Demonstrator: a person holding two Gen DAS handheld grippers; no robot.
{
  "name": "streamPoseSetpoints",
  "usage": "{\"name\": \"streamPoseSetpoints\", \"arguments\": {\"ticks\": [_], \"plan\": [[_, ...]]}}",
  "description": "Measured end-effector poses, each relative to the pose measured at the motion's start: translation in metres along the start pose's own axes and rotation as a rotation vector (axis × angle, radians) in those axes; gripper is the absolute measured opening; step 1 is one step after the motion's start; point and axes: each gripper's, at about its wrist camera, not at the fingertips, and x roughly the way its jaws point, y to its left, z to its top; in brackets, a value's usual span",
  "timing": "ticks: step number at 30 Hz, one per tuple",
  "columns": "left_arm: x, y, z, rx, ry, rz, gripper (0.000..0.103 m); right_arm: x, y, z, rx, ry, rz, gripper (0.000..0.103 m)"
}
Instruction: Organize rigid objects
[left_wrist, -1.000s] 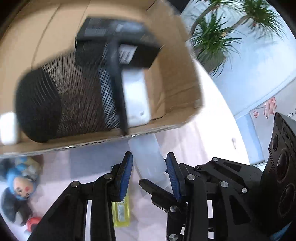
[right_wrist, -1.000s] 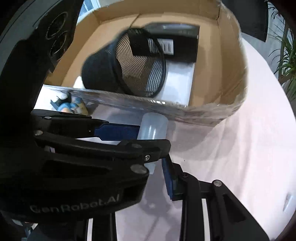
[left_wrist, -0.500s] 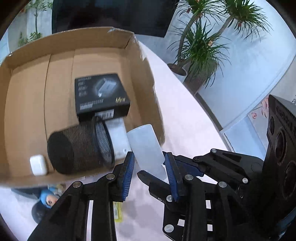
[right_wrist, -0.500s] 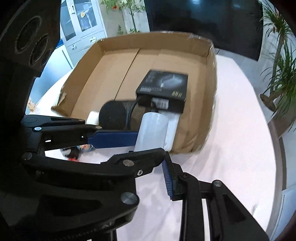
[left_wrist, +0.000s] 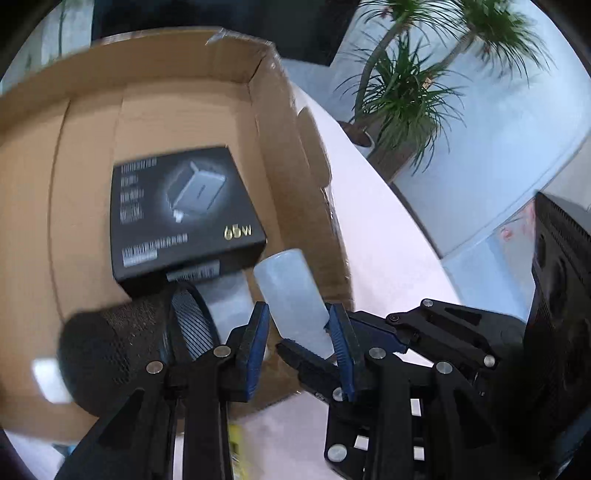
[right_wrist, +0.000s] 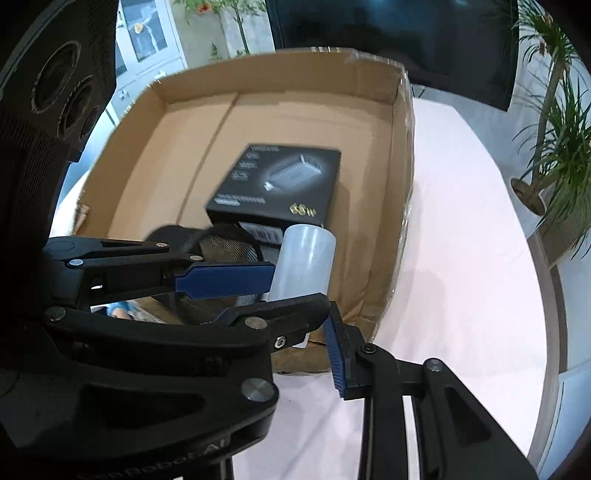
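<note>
Both grippers clamp one frosted white plastic bottle (left_wrist: 295, 299), held over the near-right corner of the open cardboard box (left_wrist: 303, 155). Left gripper (left_wrist: 297, 332) jaws narrow, blue pads pinching the bottle's lower body; right gripper (right_wrist: 295, 310) likewise narrow, gripping the same bottle crosswise. In the left view, a black charger box (left_wrist: 181, 214) lies at 10 o'clock from the bottle, a black mesh pen cup (left_wrist: 136, 347) on its side at 8 o'clock. Potted palms (left_wrist: 402, 92) at 1 o'clock.

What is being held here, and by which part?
A translucent cylinder, pinched near its lower end between the pads of the left gripper. The right gripper crosses there too; its grip cannot be told.
</note>
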Motion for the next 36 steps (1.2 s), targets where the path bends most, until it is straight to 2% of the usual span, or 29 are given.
{"name": "streamPoseSetpoints", "arguments": {"ticks": [4,8,10,12,13,16,19,21,23,26,27,29,32,36], "plan": [[0.002,-0.004,-0.001,0.010,-0.013,0.016,0.032,0.001,-0.006,-0.001,0.020,0.000,0.003,0.027],[-0.008,-0.005,-0.004,-0.023,-0.032,-0.022,0.033,-0.010,-0.003,-0.001,0.002,-0.011,-0.041,0.029],[-0.021,-0.005,-0.009,-0.040,-0.041,-0.042,0.035,-0.021,0.002,-0.003,-0.006,-0.030,-0.077,0.038],[-0.041,-0.010,-0.019,-0.014,-0.059,-0.038,0.043,-0.033,0.009,-0.005,-0.013,-0.053,-0.101,0.057],[-0.049,-0.012,-0.026,-0.005,-0.072,-0.026,0.051,-0.037,0.013,-0.006,-0.017,-0.057,-0.103,0.060],[-0.078,-0.017,-0.050,0.052,-0.106,0.007,0.060,-0.045,0.031,-0.016,-0.043,-0.043,-0.081,0.061],[-0.095,-0.012,-0.080,0.097,-0.096,0.002,0.063,-0.044,0.046,-0.033,-0.067,0.008,-0.051,0.067],[-0.096,-0.002,-0.097,0.091,-0.092,0.016,0.063,-0.037,0.052,-0.042,-0.072,0.050,-0.042,0.068],[-0.091,0.014,-0.113,0.052,-0.080,0.025,0.063,-0.025,0.054,-0.051,-0.070,0.114,-0.032,0.068],[-0.080,0.043,-0.133,-0.011,-0.040,-0.005,0.063,-0.008,0.056,-0.056,-0.076,0.179,-0.048,0.068],[-0.075,0.054,-0.141,-0.047,-0.035,-0.013,0.063,-0.003,0.052,-0.054,-0.052,0.194,-0.038,0.068],[-0.067,0.063,-0.154,-0.054,-0.017,-0.038,0.063,0.003,0.038,-0.049,0.030,0.223,-0.003,0.068],[-0.047,0.054,-0.163,0.001,0.031,-0.066,0.063,0.013,0.029,-0.033,0.121,0.260,0.063,0.068],[-0.030,0.034,-0.169,0.062,0.021,-0.021,0.063,0.041,0.040,-0.026,0.142,0.360,0.102,0.065]]}}
